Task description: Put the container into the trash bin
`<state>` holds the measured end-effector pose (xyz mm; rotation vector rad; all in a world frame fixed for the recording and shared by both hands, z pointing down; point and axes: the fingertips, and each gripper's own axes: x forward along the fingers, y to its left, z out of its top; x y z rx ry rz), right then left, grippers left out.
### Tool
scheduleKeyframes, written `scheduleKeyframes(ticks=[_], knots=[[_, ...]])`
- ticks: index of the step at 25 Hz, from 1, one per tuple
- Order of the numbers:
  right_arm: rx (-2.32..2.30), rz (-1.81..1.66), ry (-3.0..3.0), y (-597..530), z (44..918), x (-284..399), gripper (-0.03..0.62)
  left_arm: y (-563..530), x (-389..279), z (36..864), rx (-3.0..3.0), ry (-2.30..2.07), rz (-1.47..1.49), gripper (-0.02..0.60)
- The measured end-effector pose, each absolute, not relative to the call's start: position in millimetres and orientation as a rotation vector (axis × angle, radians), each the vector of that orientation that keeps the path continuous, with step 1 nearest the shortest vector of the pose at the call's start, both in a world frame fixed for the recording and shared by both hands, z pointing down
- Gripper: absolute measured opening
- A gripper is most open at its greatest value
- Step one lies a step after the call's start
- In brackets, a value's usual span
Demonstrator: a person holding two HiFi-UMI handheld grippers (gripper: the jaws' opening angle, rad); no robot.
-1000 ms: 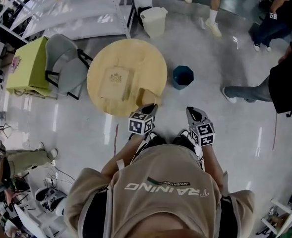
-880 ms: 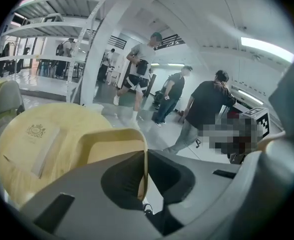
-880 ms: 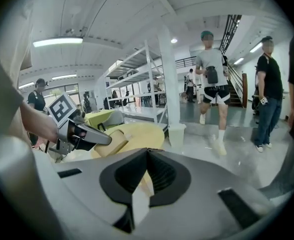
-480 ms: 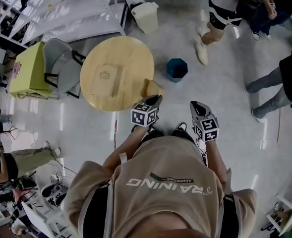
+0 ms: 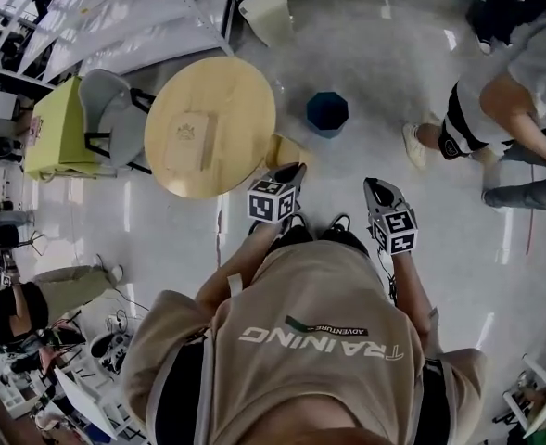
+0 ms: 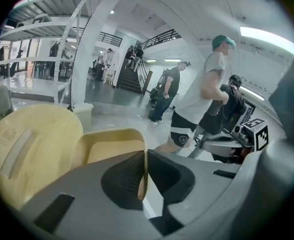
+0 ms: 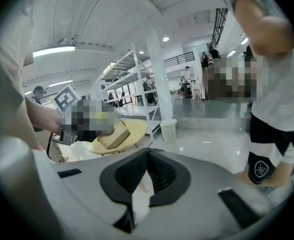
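A tan open container hangs just past the round wooden table's edge, over the floor. My left gripper is shut on its rim. In the left gripper view the jaws pinch the container's near wall, and its hollow faces away from me. The dark teal trash bin stands on the floor a little beyond and right of the container. To the right, my right gripper hangs over bare floor; its pads meet and I see nothing held.
A flat wooden box lies on the table. A grey chair and a green table stand to the left. A white bin sits by the shelving. A person walks close by at the right, beyond the trash bin.
The container has left the table's edge and now hangs over the floor, closer to the trash bin. Both grippers moved along with it. A passer-by has crossed towards the right.
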<state>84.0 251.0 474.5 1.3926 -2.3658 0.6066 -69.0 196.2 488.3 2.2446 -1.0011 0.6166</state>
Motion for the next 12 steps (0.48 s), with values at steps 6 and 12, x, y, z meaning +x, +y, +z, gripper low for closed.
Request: scheduleKeyframes(ticks=[6,12], knots=[[1.417,0.625,-2.365,243,475,103,0.005,174,-44,484,2.277,-0.998,0.620,0.028],[1.384,0.670,-2.359,229,486,106,0.005,157,-34,488,2.282,-0.971,0.646,0.028]])
